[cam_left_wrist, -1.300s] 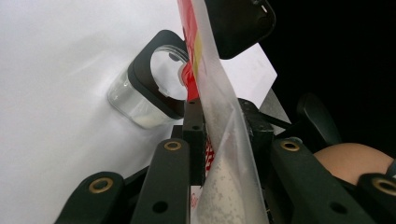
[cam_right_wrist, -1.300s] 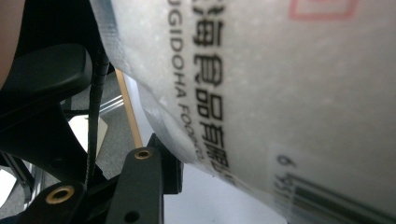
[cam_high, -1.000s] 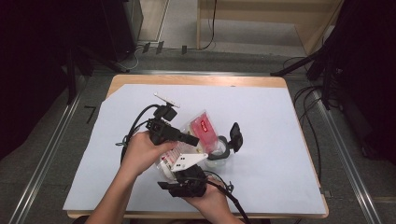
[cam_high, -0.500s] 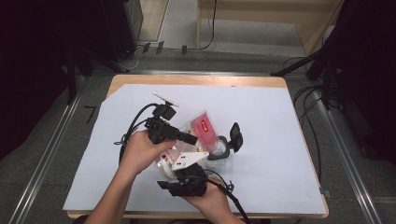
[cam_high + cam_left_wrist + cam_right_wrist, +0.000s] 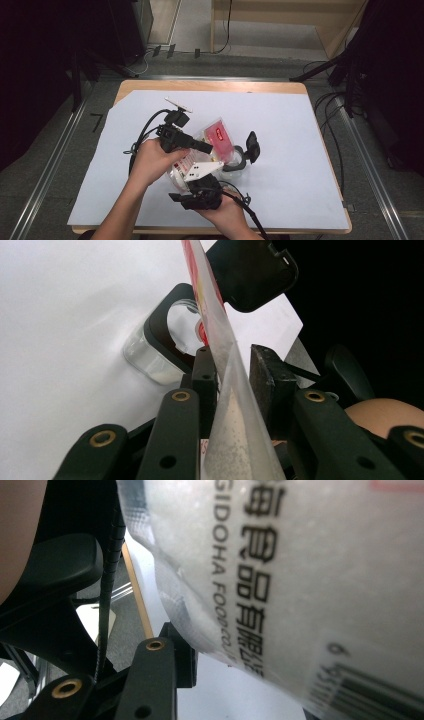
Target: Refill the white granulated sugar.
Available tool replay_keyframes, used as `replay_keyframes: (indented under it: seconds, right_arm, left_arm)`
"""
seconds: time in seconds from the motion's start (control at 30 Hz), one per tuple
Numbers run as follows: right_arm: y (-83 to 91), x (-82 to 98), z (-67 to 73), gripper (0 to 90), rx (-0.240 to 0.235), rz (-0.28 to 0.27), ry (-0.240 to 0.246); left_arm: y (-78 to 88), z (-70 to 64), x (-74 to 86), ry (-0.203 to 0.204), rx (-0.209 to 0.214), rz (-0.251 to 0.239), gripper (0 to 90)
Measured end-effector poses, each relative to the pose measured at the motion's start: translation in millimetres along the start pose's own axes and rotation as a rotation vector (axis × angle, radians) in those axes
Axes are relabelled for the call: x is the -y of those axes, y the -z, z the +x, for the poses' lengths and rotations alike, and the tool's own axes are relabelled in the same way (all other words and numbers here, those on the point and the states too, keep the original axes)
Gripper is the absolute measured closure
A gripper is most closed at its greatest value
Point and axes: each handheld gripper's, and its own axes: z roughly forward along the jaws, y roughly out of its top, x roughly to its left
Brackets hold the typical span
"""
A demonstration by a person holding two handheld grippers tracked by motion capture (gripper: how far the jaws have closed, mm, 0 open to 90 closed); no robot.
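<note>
The bag (image 5: 216,139) of white powder hangs tilted over the jar (image 5: 235,159), mid-table (image 5: 300,140); this looks like the pouring step. The left gripper (image 5: 235,365) is clenched on the bag's upper edge. The right gripper (image 5: 199,176) is at its lower end, grip unclear. Next: aim the mouth into the jar's opening, lid (image 5: 251,146) clear.

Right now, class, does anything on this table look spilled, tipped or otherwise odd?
No spill shows. The clear jar lies on its side on the white sheet, black lid hinged open, while the plastic bag is held at its mouth.
</note>
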Motion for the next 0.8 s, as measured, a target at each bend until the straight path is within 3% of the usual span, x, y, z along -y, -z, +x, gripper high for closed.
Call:
replay_keyframes:
  seconds: [0.27,0.47,0.5,0.8]
  right_arm:
    - [2.4,-1.6,-3.3,63.0,-0.007,-0.007,-0.040]
    - [3.7,-2.8,-2.0,63.0,-0.016,-0.010,-0.044]
    - [3.9,-3.4,-1.9,63.0,-0.019,-0.009,-0.040]
    - [3.7,-13.5,-1.5,62.9,-0.020,0.006,-0.021]
  left_arm:
    - [1.0,-1.9,0.9,-0.009,-0.004,0.007,70.2]
    - [2.4,-6.8,1.1,-0.002,-0.016,0.001,70.2]
    - [3.3,-6.6,0.4,-0.015,-0.024,0.015,71.3]
    - [5.4,-0.5,-7.5,0.031,-0.008,0.017,73.2]
